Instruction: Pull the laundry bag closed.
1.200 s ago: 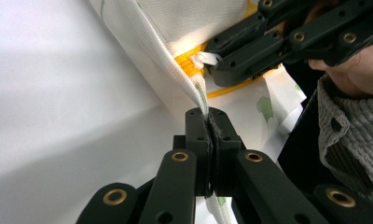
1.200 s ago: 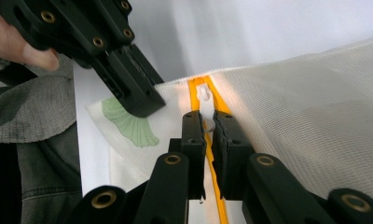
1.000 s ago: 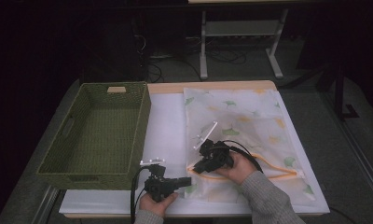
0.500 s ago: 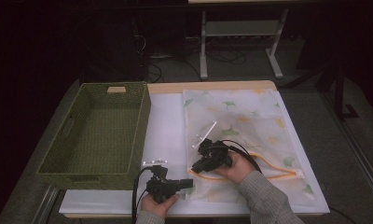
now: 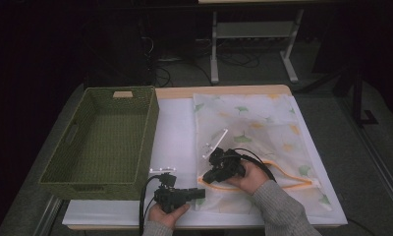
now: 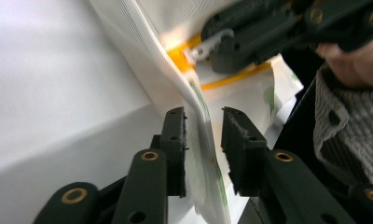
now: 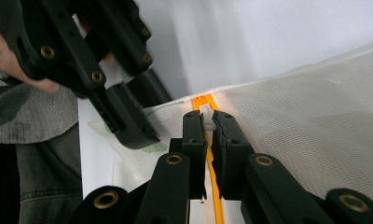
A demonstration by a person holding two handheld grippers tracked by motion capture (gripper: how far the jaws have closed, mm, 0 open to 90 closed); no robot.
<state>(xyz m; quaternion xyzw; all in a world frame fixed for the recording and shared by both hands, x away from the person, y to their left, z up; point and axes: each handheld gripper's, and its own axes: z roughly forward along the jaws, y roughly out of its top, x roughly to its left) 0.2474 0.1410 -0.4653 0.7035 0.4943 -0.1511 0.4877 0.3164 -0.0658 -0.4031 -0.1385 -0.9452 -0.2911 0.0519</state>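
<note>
A white mesh bag (image 5: 263, 123) printed with leaves lies flat on the table, its orange zipper (image 5: 283, 184) running along the near side. My right gripper (image 5: 208, 178) is shut on the white zipper pull (image 7: 206, 112) at the zipper's left end. My left gripper (image 5: 200, 192) sits just in front, at the bag's near left corner. Its jaws have just been opening. They now stand apart around the bag's edge (image 6: 201, 107), which hangs loose between the left gripper (image 6: 203, 121) pads without being pressed.
A green woven basket (image 5: 153, 123) stands at the left of the table, beside the bag. A small clear plastic piece (image 5: 215, 142) lies on the bag just beyond my right gripper. A white sheet (image 5: 177, 128) covers the table.
</note>
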